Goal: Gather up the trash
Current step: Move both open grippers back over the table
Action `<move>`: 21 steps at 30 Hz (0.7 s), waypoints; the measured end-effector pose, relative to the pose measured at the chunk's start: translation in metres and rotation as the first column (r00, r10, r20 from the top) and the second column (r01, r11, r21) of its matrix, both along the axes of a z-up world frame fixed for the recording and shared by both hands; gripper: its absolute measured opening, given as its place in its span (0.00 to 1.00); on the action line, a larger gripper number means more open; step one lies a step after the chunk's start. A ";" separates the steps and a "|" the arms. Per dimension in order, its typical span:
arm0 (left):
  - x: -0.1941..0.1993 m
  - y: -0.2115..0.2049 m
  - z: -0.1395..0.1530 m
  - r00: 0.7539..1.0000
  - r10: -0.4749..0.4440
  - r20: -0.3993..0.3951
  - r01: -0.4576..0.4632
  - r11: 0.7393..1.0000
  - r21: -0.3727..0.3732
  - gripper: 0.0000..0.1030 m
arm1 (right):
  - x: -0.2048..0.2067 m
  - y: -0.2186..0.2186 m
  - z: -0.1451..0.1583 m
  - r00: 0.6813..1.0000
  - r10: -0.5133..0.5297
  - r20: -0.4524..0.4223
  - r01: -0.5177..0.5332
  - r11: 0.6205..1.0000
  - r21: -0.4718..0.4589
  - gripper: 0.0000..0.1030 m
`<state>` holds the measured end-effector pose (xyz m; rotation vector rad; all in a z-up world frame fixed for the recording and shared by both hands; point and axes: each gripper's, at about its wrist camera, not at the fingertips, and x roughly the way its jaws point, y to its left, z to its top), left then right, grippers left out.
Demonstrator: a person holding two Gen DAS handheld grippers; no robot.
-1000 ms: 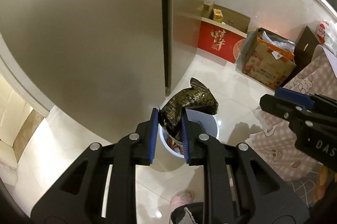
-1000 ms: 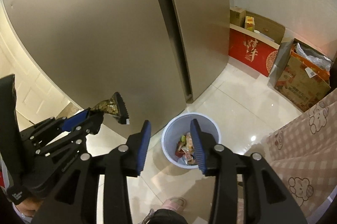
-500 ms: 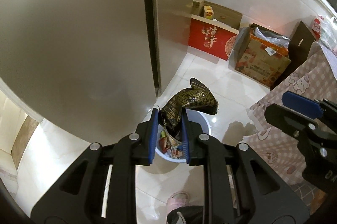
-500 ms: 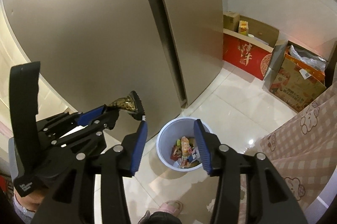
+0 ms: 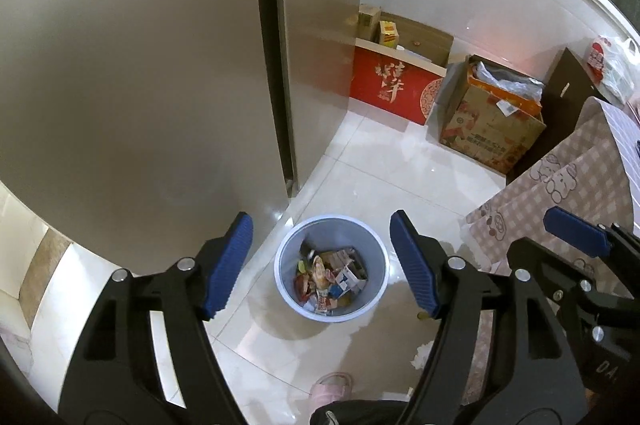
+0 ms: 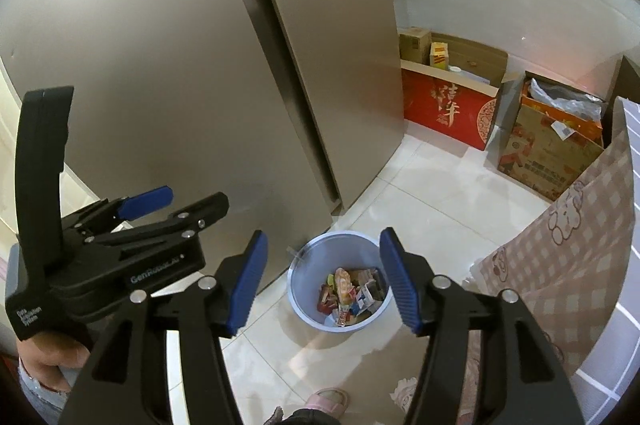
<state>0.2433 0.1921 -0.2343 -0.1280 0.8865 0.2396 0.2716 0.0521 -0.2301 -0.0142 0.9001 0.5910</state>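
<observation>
A pale blue bin (image 5: 344, 231) (image 6: 336, 249) stands on the white tile floor by the fridge corner. Several wrappers and bits of packaging (image 5: 328, 281) (image 6: 348, 291) lie in it. My left gripper (image 5: 320, 217) hangs above the bin; its jaws are opening and nothing is between them. It also shows from the side as the left gripper (image 6: 188, 199), held by a hand (image 6: 52, 357). My right gripper (image 6: 323, 233) is over the bin too, its jaws opening and empty. I cannot pick out the dark gold wrapper among the trash.
Tall grey fridge doors (image 5: 140, 65) rise just left of the bin. A red box (image 5: 394, 91) and a cardboard box (image 5: 490, 133) stand along the back wall. A checked tablecloth (image 5: 568, 177) hangs at the right. A pink slipper (image 5: 332, 387) and crumpled tissue (image 5: 422, 357) lie near.
The left jaws have sprung wide and the dark gold wrapper they pinched is gone from them. The right jaws have spread further. Both grippers drifted over the bin.
</observation>
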 end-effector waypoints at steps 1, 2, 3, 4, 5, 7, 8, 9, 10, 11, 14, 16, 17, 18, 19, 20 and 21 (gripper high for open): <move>-0.001 -0.001 0.002 1.000 -0.001 0.001 0.001 1.000 0.004 0.68 | -0.001 -0.001 0.001 1.000 0.000 0.001 0.000 1.000 0.001 0.56; -0.002 -0.004 0.003 1.000 -0.001 0.002 0.001 1.000 0.006 0.68 | -0.002 -0.001 0.003 1.000 -0.001 0.005 0.001 1.000 0.001 0.56; -0.004 -0.005 0.004 1.000 -0.001 0.003 0.001 1.000 0.007 0.68 | -0.003 -0.003 0.005 1.000 -0.001 0.009 0.001 1.000 0.001 0.56; -0.005 -0.006 0.007 1.000 -0.001 0.005 0.001 1.000 0.009 0.68 | -0.004 -0.001 0.007 1.000 -0.001 0.012 0.001 1.000 0.001 0.56; -0.006 -0.008 0.009 1.000 0.000 0.006 0.000 1.000 0.012 0.68 | -0.006 -0.003 0.010 1.000 -0.001 0.015 0.001 1.000 0.003 0.56; -0.009 -0.012 0.015 1.000 0.000 0.014 0.000 1.000 0.014 0.68 | -0.010 -0.007 0.015 1.000 -0.003 0.024 0.002 1.000 0.005 0.56; -0.010 -0.015 0.017 1.000 -0.003 0.017 0.003 1.000 0.014 0.68 | -0.012 -0.009 0.019 1.000 -0.005 0.031 0.005 1.000 0.007 0.56; -0.011 -0.018 0.020 1.000 -0.006 0.021 0.005 1.000 0.013 0.68 | -0.015 -0.011 0.022 0.999 -0.007 0.035 0.007 1.000 0.008 0.56; -0.013 -0.022 0.024 1.000 -0.009 0.026 0.009 1.000 0.014 0.68 | -0.018 -0.015 0.025 0.999 -0.009 0.040 0.009 1.000 0.009 0.56; -0.015 -0.027 0.027 0.999 -0.017 0.032 0.016 1.000 0.014 0.68 | -0.020 -0.020 0.030 0.999 -0.013 0.048 0.012 1.000 0.012 0.56; -0.016 -0.046 0.040 0.997 -0.052 0.050 0.052 0.999 0.010 0.68 | -0.028 -0.037 0.044 0.997 -0.026 0.073 0.025 1.000 0.016 0.56; -0.017 -0.067 0.050 0.993 -0.095 0.066 0.095 0.995 0.010 0.68 | -0.032 -0.051 0.053 0.995 -0.036 0.094 0.035 0.999 0.019 0.56; -0.016 -0.077 0.054 0.991 -0.113 0.071 0.112 0.994 0.014 0.68 | -0.034 -0.063 0.059 0.993 -0.049 0.104 0.048 0.999 0.019 0.56; -0.015 -0.087 0.058 0.988 -0.132 0.075 0.130 0.991 0.022 0.68 | -0.035 -0.073 0.063 0.992 -0.059 0.109 0.057 0.998 0.020 0.56; -0.014 -0.103 0.063 0.984 -0.160 0.080 0.158 0.987 0.034 0.68 | -0.036 -0.083 0.067 0.991 -0.071 0.114 0.069 0.997 0.020 0.56; -0.012 -0.116 0.067 0.980 -0.183 0.083 0.180 0.983 0.044 0.68 | -0.037 -0.099 0.073 0.988 -0.092 0.123 0.091 0.996 0.018 0.57; -0.010 -0.133 0.072 0.973 -0.216 0.085 0.212 0.976 0.055 0.68 | -0.037 -0.113 0.077 0.985 -0.111 0.131 0.110 0.994 0.011 0.57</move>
